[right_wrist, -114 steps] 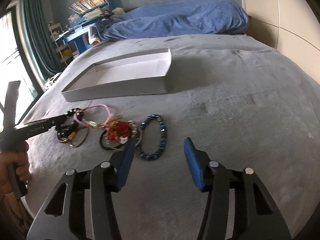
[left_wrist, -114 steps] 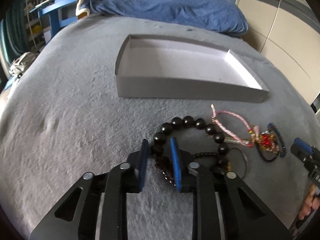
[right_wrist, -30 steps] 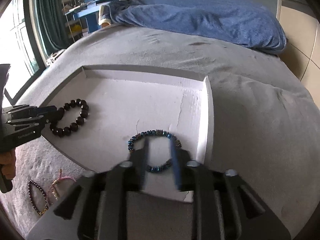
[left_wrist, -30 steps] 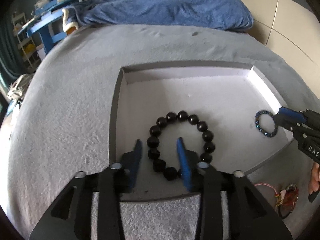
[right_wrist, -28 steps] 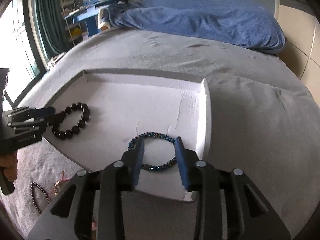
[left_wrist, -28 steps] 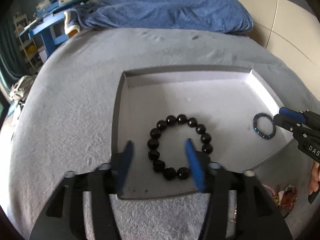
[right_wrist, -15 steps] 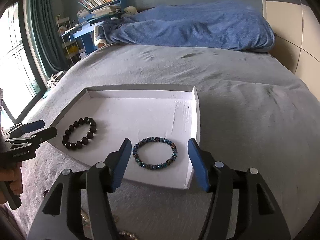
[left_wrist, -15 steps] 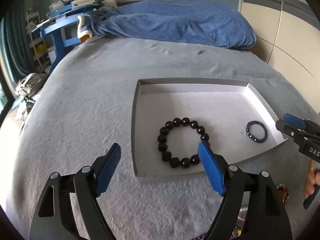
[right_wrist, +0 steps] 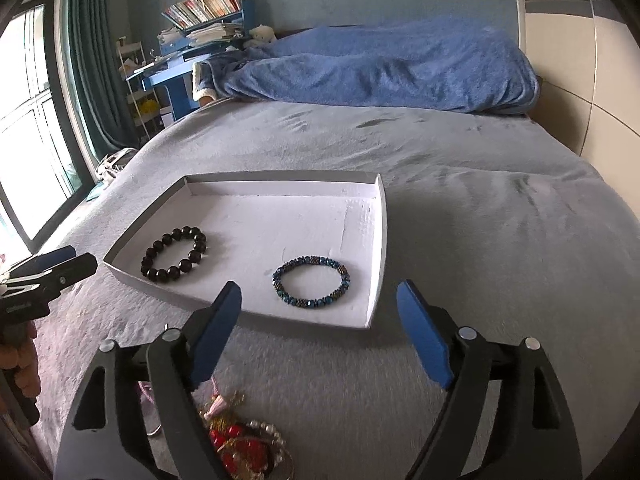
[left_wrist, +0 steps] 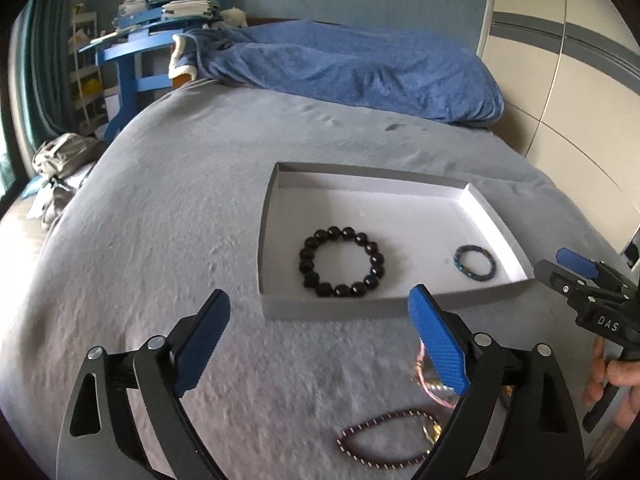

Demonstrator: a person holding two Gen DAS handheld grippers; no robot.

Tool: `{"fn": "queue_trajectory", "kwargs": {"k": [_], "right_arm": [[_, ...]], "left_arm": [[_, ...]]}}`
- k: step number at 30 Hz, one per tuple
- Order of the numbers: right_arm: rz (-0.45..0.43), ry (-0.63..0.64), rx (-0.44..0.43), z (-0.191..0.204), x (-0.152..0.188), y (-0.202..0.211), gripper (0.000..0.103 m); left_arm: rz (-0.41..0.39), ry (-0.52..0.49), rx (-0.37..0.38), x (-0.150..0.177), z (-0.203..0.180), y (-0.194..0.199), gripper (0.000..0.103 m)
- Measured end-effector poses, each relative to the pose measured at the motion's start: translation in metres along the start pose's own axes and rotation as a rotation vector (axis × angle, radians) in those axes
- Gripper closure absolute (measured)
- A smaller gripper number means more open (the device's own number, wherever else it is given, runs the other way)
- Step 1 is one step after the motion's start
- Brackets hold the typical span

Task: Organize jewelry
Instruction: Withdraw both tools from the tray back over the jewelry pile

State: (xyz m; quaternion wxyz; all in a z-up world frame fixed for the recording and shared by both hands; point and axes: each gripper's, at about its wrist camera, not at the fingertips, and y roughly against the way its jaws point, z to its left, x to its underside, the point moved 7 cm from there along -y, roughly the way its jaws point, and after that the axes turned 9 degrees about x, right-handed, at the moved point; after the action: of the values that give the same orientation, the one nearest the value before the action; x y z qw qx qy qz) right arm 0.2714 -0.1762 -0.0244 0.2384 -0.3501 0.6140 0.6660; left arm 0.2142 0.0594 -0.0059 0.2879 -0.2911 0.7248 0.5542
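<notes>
we hold the left gripper (left_wrist: 318, 332) above the grey bed cover (left_wrist: 160, 208), short of the tray; its jaws have just been opening and stand wide, with nothing between them. same for the right gripper (right_wrist: 320, 332): jaws just been opening, wide, nothing held. the shallow white tray (right_wrist: 280, 322) lies flat on the cover. inside it, the black bead bracelet (left_wrist: 341, 262) rests toward the left side, and the blue bead bracelet (right_wrist: 311, 286) rests near the right wall, the two well apart. outside the tray, on the cover near us: a dark thin beaded loop (left_wrist: 384, 438), a pink cord piece (left_wrist: 426, 380), and a red and gold tangle with pearls (right_wrist: 244, 446) under the right gripper's frame.
</notes>
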Motion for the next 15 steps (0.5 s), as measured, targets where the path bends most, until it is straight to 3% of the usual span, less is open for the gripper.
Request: {"fn": "queue_trajectory", "kwargs": {"k": [15], "right_arm": [[0.009,0.01,-0.025,0.009,0.025,0.03,0.019]], "left_arm": [[0.105,-0.04,0.031,0.05,-0.017,0.009,0.015]]}}
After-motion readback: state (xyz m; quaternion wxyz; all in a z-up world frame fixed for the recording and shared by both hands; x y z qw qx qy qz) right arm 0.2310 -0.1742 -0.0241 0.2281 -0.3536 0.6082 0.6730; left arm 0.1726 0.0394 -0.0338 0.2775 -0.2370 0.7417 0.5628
